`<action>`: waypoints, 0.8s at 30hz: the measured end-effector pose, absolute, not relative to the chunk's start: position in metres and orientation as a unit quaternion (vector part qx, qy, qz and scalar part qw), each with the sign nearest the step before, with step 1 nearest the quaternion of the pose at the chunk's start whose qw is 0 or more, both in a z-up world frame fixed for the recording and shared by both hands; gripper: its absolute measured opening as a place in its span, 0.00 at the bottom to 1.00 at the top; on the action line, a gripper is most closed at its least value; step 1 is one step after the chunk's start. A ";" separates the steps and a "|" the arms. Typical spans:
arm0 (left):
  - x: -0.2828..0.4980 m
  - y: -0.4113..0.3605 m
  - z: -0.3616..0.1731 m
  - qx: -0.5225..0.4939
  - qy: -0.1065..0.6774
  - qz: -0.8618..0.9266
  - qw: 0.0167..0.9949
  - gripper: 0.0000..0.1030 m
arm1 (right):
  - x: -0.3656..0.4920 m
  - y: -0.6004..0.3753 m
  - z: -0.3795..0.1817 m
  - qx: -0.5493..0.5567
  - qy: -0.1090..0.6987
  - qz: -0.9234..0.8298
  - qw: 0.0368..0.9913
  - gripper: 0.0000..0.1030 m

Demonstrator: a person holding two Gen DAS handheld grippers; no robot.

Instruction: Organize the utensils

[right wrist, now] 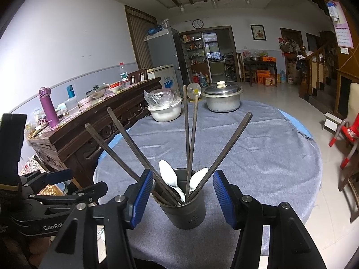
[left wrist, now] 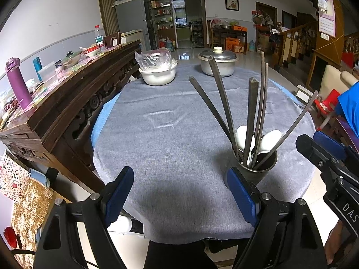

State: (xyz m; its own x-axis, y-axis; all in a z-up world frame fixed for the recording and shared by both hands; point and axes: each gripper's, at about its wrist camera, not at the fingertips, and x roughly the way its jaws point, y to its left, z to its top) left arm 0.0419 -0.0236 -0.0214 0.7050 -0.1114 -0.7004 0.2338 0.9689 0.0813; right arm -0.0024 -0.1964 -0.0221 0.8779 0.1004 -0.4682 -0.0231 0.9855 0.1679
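- Left gripper (left wrist: 179,192): jaws wide apart, blue pads (left wrist: 119,192) with only grey cloth between them. Holds nothing.
- Right gripper (right wrist: 182,198): jaws partly spread, one blue pad either side of the dark holder (right wrist: 186,213). A gap shows on both sides, so there is no grip on it.
- Holder stands upright on the grey tablecloth (left wrist: 168,134), near the table's front edge, to the right of the left gripper.
- Contents: dark chopsticks (right wrist: 125,139) fanned outward in several directions; two white spoons (right wrist: 169,176), bowls up, leaning inside the rim.
- All utensils seen are in the holder; the cloth around it is bare.
- Far end of the table: white basin (left wrist: 158,76) with a clear plastic bag over its contents, and beside it a lidded metal pot (left wrist: 217,63). Both are well apart from the holder.
- Left of the table: carved dark wooden sideboard (left wrist: 74,85) with a purple bottle (left wrist: 19,83) and dishes.
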 end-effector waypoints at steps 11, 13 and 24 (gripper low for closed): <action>0.035 -0.021 -0.018 0.079 0.367 -0.096 0.922 0.83 | -0.007 -0.189 -0.015 0.071 0.240 0.034 0.968 0.58; 0.035 -0.020 -0.017 0.078 0.366 -0.096 0.922 0.83 | -0.007 -0.188 -0.014 0.070 0.238 0.034 0.968 0.58; 0.029 -0.015 -0.014 0.072 0.360 -0.098 0.925 0.83 | -0.012 -0.183 -0.008 0.063 0.232 0.034 0.970 0.58</action>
